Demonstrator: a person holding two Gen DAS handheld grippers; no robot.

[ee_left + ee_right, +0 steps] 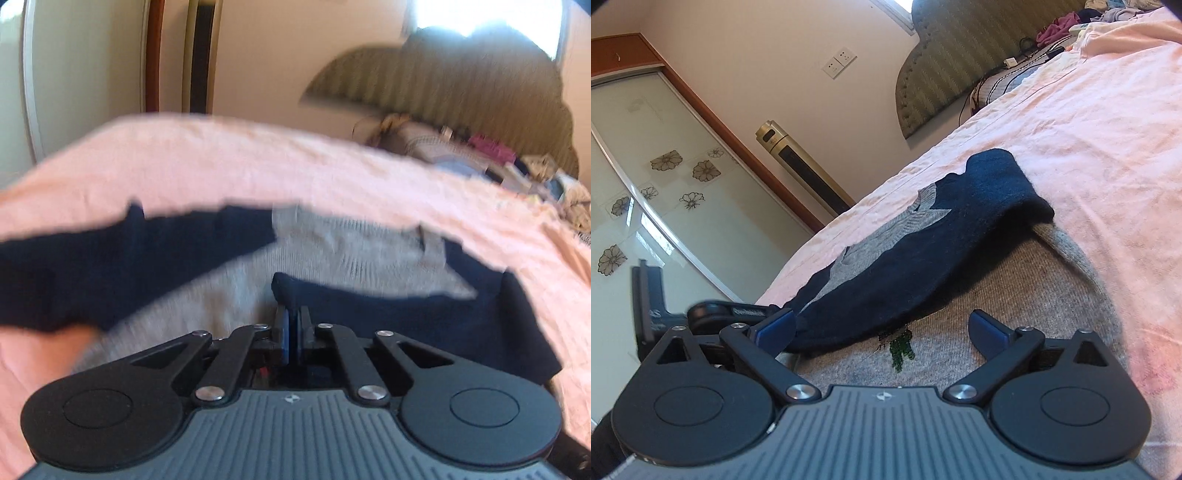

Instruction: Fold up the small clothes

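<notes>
Left gripper clamps the sweater's navy sleeve; right gripper gapes; clothes pile far right near headboard.

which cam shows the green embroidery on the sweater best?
Right wrist: the green embroidery sits sharp on the grey sweater front, between the open fingers of the right gripper. Left wrist view is blurred and doesn't show it.

Grey and navy sweater lies on a pink bedsheet, striped olive headboard behind.
</notes>
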